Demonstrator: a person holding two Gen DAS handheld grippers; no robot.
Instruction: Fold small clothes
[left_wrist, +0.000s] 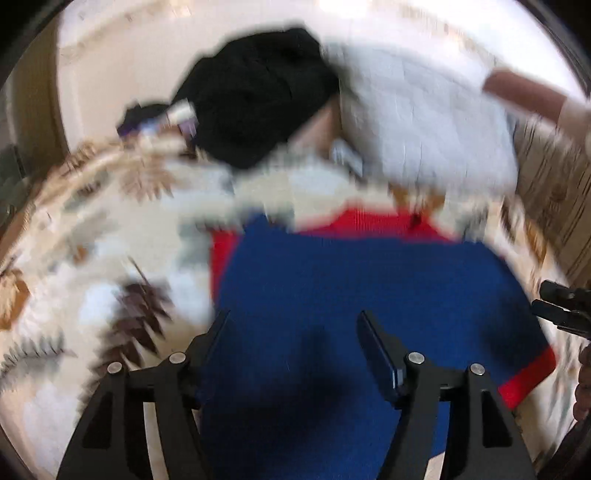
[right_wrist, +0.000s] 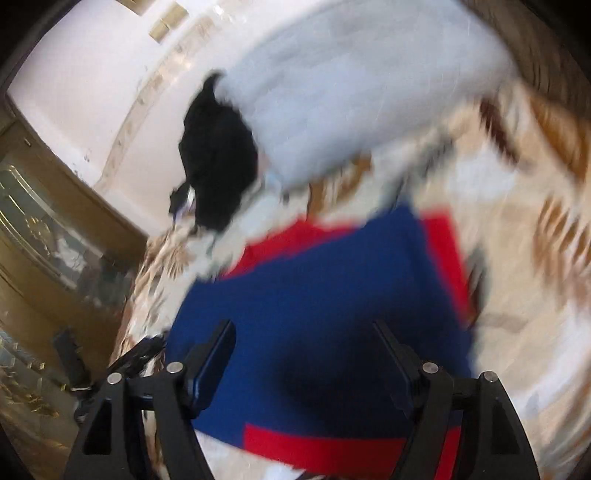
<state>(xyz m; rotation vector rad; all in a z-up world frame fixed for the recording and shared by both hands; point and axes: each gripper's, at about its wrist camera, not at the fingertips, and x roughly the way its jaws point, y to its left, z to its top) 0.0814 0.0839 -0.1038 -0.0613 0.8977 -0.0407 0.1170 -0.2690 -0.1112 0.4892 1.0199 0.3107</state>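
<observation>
A blue knit garment with red trim (left_wrist: 351, 280) lies flat on a leaf-patterned bedspread (left_wrist: 92, 236). My left gripper (left_wrist: 293, 321) is open just above the garment's near part, with nothing between its fingers. In the right wrist view the same blue and red garment (right_wrist: 314, 280) fills the middle. My right gripper (right_wrist: 304, 332) is open above it and holds nothing. Both views are blurred by motion. The other gripper (left_wrist: 561, 306) shows at the right edge of the left wrist view.
A black garment (left_wrist: 255, 96) and a white pillow (left_wrist: 424, 114) lie at the far side of the bed. They show again in the right wrist view, black garment (right_wrist: 218, 158) and white pillow (right_wrist: 351, 85). A wooden cabinet with glass (right_wrist: 40, 229) stands at the left.
</observation>
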